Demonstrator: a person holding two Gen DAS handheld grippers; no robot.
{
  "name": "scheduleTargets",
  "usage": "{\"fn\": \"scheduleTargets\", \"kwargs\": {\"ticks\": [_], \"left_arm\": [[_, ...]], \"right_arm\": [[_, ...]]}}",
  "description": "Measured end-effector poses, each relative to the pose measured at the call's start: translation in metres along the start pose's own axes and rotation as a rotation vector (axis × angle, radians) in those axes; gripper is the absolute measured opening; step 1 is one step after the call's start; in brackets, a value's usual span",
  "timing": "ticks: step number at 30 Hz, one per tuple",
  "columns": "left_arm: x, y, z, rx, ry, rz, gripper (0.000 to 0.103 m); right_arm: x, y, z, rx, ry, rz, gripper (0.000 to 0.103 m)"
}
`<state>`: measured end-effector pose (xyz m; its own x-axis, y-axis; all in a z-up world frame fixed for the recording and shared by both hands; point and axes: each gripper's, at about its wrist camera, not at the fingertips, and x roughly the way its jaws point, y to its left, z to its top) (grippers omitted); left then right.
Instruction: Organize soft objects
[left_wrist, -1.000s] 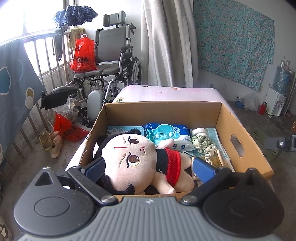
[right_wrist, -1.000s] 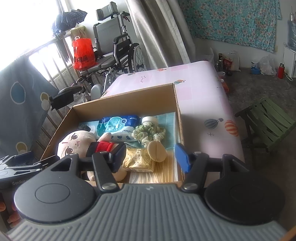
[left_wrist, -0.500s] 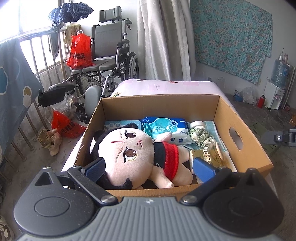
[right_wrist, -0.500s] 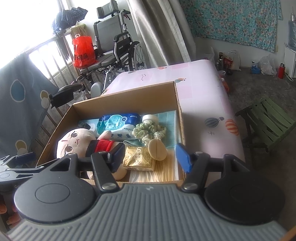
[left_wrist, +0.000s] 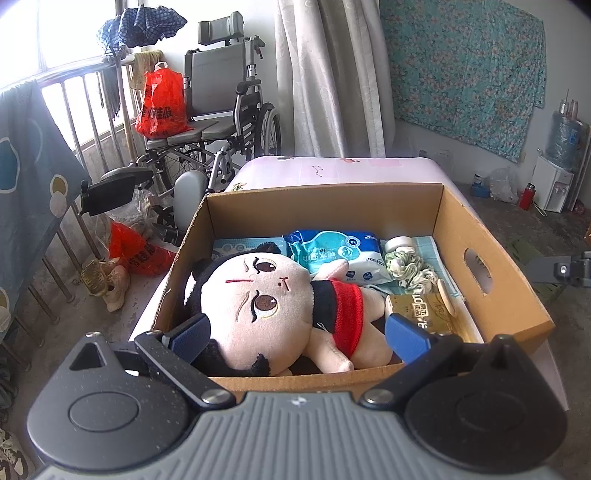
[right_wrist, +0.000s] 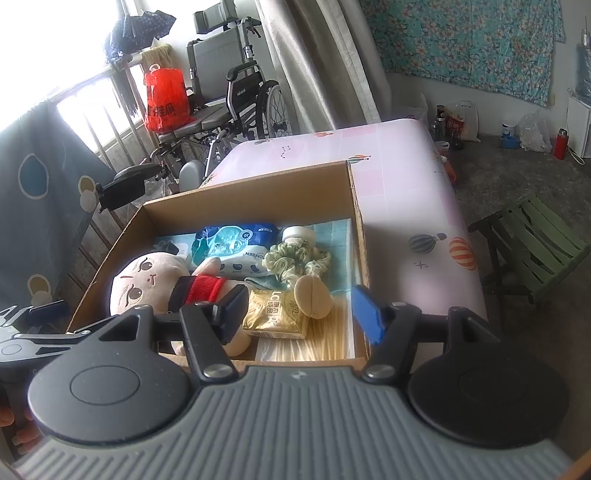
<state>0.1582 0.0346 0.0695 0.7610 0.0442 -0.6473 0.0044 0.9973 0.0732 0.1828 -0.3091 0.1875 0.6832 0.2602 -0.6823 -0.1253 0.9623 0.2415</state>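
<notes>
An open cardboard box (left_wrist: 325, 192) (right_wrist: 251, 199) stands on a pink table (right_wrist: 406, 184). In it a plush doll (left_wrist: 258, 306) (right_wrist: 147, 277) in a red top lies on its side, beside a blue wipes pack (left_wrist: 340, 254) (right_wrist: 236, 247), a green scrunchie (left_wrist: 404, 266) (right_wrist: 295, 258), a gold packet (left_wrist: 421, 314) (right_wrist: 277, 314) and a beige round puff (right_wrist: 313, 295). My left gripper (left_wrist: 297, 336) hangs open over the box's near edge, the doll framed between its fingers. My right gripper (right_wrist: 299, 310) is open above the gold packet, holding nothing.
A white jar (right_wrist: 297, 232) sits at the back of the box. A wheelchair (left_wrist: 221, 110) with a red bag stands behind the table on the left, by a railing. A green slatted stool (right_wrist: 535, 243) stands on the floor to the right.
The left wrist view has tipped very slightly, so the box sits a little higher in frame. The things in the box lie as before and both grippers stay open.
</notes>
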Motion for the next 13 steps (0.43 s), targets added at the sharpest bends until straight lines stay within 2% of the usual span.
{"fn": "scheduleTargets", "kwargs": {"ticks": [5,11,13], "left_arm": [[0.0019,-0.0008,-0.0002,0.012,0.001,0.004,0.102],[0.0034,0.0016,-0.0024,-0.008,0.0,-0.033,0.098],[0.0043,-0.0003,-0.0031,0.016,0.009,-0.023,0.099]], "right_arm": [[0.0014,0.0006,0.0009,-0.004,0.003,0.001,0.063],[0.0023,0.0007,0.0018,-0.01,0.006,0.002,0.063],[0.0027,-0.0002,0.002,-0.01,0.007,0.0,0.063]]}}
